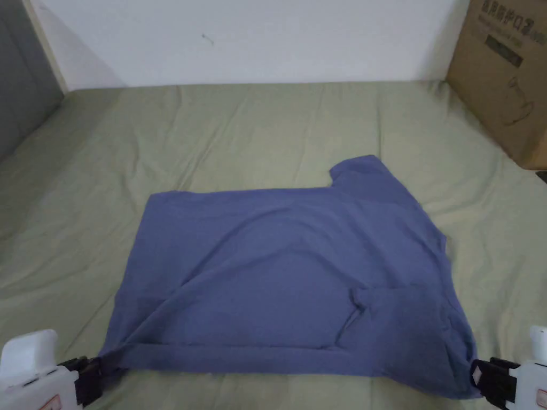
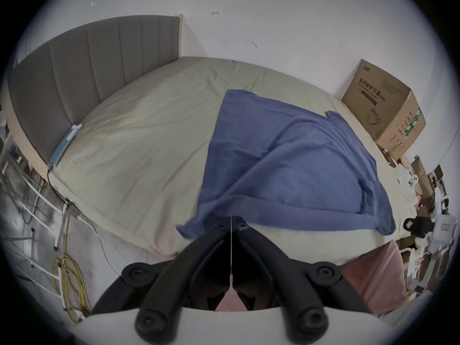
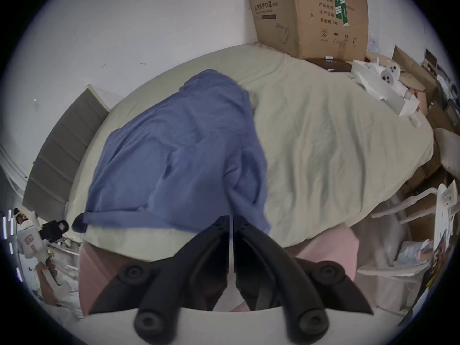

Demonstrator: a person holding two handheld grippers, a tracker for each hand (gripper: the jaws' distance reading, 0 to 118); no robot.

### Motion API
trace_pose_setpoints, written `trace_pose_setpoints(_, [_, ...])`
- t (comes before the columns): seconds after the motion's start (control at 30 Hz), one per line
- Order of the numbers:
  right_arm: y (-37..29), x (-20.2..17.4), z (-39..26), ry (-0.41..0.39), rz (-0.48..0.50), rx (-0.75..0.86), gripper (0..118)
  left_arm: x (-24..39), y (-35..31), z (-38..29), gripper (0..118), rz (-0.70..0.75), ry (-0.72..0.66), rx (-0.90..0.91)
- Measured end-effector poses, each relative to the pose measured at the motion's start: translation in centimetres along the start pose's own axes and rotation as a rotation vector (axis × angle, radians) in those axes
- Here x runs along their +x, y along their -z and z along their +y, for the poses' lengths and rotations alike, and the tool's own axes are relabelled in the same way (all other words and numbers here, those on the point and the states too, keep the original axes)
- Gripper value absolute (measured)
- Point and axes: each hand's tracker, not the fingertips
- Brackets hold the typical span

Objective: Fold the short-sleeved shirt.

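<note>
On the olive-green sheeted bed (image 1: 256, 123), spread flat with its long axis running side to side across the near edge: a blue short-sleeved cotton shirt (image 1: 288, 267), hem end at left, collar and one sleeve at right. At far left, a grey padded headboard (image 2: 94, 71). At the near left corner of the cloth, the left gripper (image 1: 90, 379), jaws pressed together and pinching the hem corner (image 2: 199, 222), low against the mattress, pointed inward. Across the middle, diagonal tension creases fanning from that corner. At the near right corner, the right gripper (image 1: 489, 380), likewise pinching the shirt's edge (image 3: 249, 211), level with its partner. At far right, a brown cardboard box (image 1: 507, 75) against the wall. Away from both grippers, the rest of the garment; likely next, near edge lifted and carried toward the far edge, both hands equally placed.
</note>
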Motion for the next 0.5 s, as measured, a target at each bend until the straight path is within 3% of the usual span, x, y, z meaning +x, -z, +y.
trace_pose_setpoints(0.07, [0.4, -0.6, -1.1, -0.016, 0.017, -0.054, 4, -0.3, 0.2, -0.9, 0, -0.006, -0.023, -0.034])
trace_pose_setpoints(0.17, [1.2, -1.6, -2.2, -0.11, -0.031, -0.084, 4, -1.1, 1.1, -1.4, 5, 0.058, -0.007, -0.037])
trace_pose_setpoints(0.27, [1.8, -1.7, -2.3, -0.11, -0.036, -0.091, 4, -2.0, 1.8, -0.7, 94, 0.058, -0.023, -0.041])
trace_pose_setpoints(0.37, [1.9, -1.5, -1.8, -0.053, -0.01, -0.108, 4, -3.2, 3.2, 0.4, 104, 0.067, -0.055, -0.048])
trace_pose_setpoints(0.5, [2.4, -1.1, -1.4, -0.048, -0.018, -0.115, 4, -3.5, 5.0, 1.4, 101, 0.022, -0.097, -0.047])
